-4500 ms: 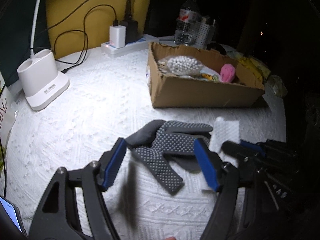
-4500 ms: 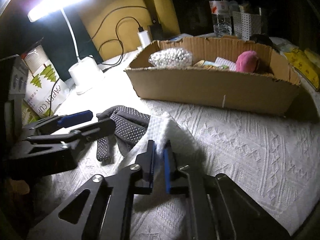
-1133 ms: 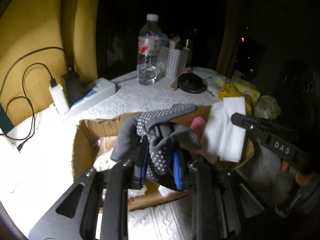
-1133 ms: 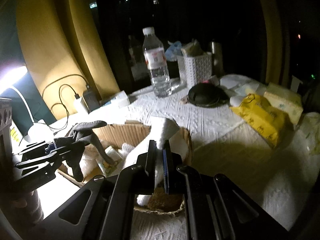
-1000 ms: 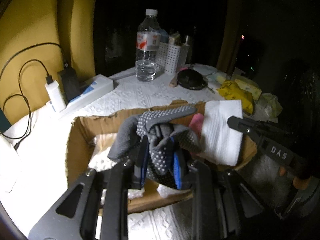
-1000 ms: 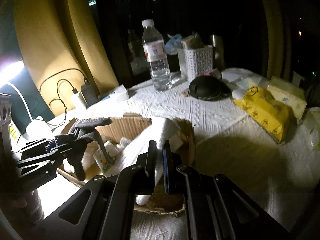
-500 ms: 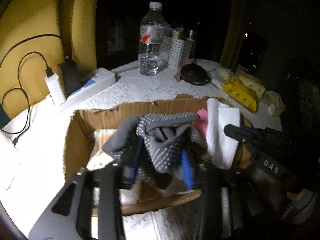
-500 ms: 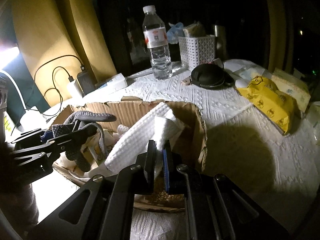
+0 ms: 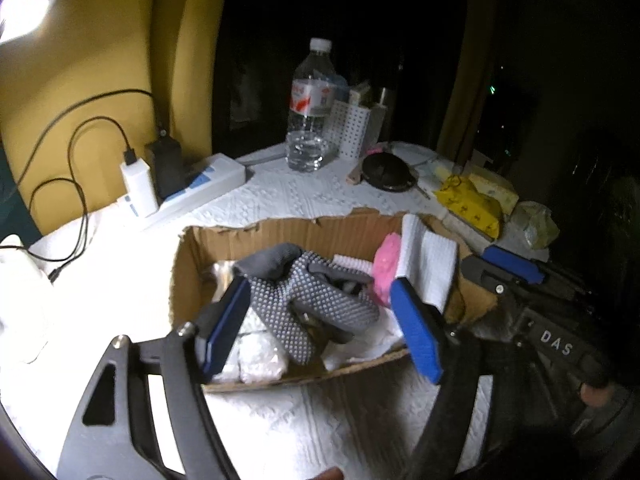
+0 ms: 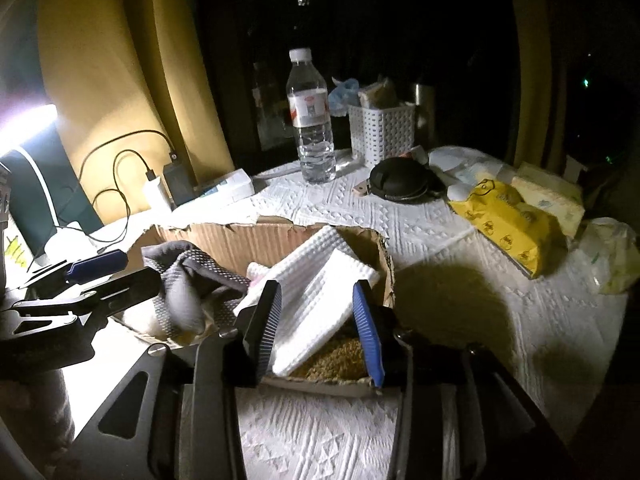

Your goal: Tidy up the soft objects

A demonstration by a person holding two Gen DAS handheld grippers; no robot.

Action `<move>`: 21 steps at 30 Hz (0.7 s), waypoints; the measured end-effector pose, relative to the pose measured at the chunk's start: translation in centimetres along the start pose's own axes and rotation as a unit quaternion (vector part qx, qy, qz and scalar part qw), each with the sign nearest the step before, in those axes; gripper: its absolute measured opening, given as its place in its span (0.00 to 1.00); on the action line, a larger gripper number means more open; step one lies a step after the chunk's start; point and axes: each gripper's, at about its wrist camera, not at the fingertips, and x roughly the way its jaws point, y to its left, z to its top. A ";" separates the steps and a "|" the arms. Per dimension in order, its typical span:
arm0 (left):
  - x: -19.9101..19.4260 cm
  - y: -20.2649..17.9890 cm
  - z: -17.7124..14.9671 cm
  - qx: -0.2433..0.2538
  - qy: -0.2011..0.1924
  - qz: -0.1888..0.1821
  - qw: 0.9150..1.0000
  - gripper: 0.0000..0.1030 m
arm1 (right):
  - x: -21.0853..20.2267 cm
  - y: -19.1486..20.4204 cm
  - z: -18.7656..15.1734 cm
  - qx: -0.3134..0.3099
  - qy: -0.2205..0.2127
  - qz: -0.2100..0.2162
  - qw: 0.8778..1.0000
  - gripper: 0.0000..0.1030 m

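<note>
At the far left of the left wrist view, the white lamp base (image 9: 18, 292) sits by the frame edge, its black cable looping up the yellow wall. Right of it lies a white power strip (image 9: 192, 194) with a white charger (image 9: 138, 188) plugged in. A bare stretch of the white textured tablecloth (image 9: 120, 292) lies between these and the cardboard box (image 9: 280, 232), whose torn back rim runs ragged across the middle of the frame.

The left gripper (image 9: 320, 316) hangs over the box's near wall with its blue pads spread wide, touching nothing. Between them the grey dotted glove (image 9: 316, 300) lies loose inside the box, atop white bagged contents. Just right of the glove sit a pink soft item (image 9: 386, 270) and the white folded cloth (image 9: 430, 268), which leans against the box's right end.

In the right wrist view the right gripper (image 10: 316, 316) is likewise released, pads parted either side of the cloth's lower end (whether a pad brushes it cannot be told). The cloth slopes from the bottom of the box up to its back rim.

Behind the box stand a water bottle (image 10: 311, 120) and a white perforated basket (image 10: 382, 130), with a black round case (image 10: 400, 180) in front. Further right lies a yellow packet (image 10: 508, 224); open tablecloth, part in shadow, fills the lower right.
</note>
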 end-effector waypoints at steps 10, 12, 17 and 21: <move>-4.8 0.2 -1.2 -0.002 -0.029 -0.003 1.000 0.85 | -4.3 2.0 -0.5 -0.009 -0.022 -0.011 1.000 0.40; -5.7 0.1 -1.5 0.000 -0.033 -0.003 0.999 0.86 | -5.2 2.3 -0.6 -0.009 -0.027 -0.014 1.000 0.40; -8.1 0.0 -2.0 0.003 -0.045 0.000 0.999 0.87 | -7.6 3.1 -1.1 -0.007 -0.039 -0.019 0.999 0.51; -9.9 -0.5 -2.5 0.020 -0.049 -0.002 0.999 0.87 | -9.4 3.8 -1.5 -0.007 -0.049 -0.025 0.998 0.51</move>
